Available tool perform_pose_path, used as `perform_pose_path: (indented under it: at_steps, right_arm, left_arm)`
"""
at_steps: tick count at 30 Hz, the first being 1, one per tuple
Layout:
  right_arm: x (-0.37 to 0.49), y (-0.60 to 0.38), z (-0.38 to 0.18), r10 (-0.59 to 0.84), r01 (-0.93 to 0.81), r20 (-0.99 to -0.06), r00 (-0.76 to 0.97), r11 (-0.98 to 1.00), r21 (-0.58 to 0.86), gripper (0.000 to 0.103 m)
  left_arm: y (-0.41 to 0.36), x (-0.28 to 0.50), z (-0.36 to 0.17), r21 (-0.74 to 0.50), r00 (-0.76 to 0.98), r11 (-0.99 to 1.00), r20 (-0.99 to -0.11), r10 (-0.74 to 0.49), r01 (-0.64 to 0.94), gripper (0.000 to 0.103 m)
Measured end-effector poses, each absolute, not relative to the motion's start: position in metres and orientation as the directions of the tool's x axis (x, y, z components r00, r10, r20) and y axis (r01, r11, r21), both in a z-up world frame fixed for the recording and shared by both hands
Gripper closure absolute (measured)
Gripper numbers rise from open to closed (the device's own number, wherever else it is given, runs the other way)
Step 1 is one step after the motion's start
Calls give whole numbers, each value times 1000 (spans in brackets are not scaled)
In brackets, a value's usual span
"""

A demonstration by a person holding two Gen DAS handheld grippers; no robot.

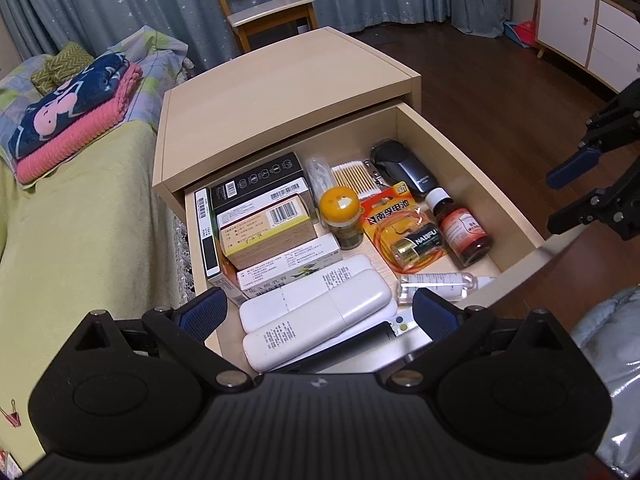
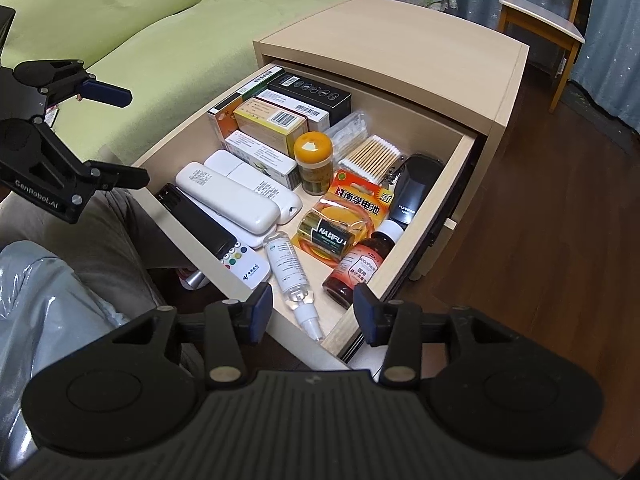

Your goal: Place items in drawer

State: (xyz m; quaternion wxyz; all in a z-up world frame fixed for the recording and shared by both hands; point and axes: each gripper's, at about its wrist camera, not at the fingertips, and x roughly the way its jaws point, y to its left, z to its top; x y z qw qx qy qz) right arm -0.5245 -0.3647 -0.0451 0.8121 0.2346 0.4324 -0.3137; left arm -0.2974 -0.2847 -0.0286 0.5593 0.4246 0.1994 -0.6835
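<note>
"NANFU" on battery [image 1: 416, 245]; "GenRobot.AI" on left hand-held gripper [image 2: 128, 138]

- The pale wooden drawer [image 2: 424, 200] is pulled out of the light wooden nightstand [image 2: 400, 40], and it is full.
- Stacked paper boxes [image 2: 272, 120] sit in the back left corner.
- Two white plastic remotes [image 2: 236, 196] lie side by side near the front left.
- A black remote [image 2: 196, 220] rests on the front edge.
- A clear spray bottle [image 2: 288, 272] lies along the front edge.
- A brown glass bottle [image 2: 356, 264] lies by the right wall.
- An orange battery pack [image 2: 348, 208] lies in the middle.
- A jar with an orange lid [image 2: 313, 160] stands behind it.
</note>
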Motion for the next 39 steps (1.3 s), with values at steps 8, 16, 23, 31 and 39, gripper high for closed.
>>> perform_pose_path:
  at_steps: [8, 16, 23, 31, 39]
  right_arm:
    - [-527, -363, -48, -304, 714, -843, 444, 688, 128, 63]
    - [-538, -359, -51, -312, 723, -836, 451, 677, 137, 62]
    - [-544, -355, -54, -312, 722, -837, 451, 678, 136, 61]
    - [-551, -348, -54, -322, 723, -831, 453, 679, 131, 57]
    - [-559, -344, -58, -338, 717, -815, 472, 684, 132, 53]
  left_arm:
    - [-281, -303, -28, 218, -9, -316, -810, -586, 923, 3]
    - [-272, -303, -30, 232, -1, -322, -810, -586, 918, 3]
    - [-263, -299, -36, 241, 22, -304, -815, -579, 922, 3]
    - [-256, -304, -40, 241, 22, -298, -810, -586, 923, 3]
    - [-250, -299, -44, 243, 33, -278, -804, -593, 929, 3]
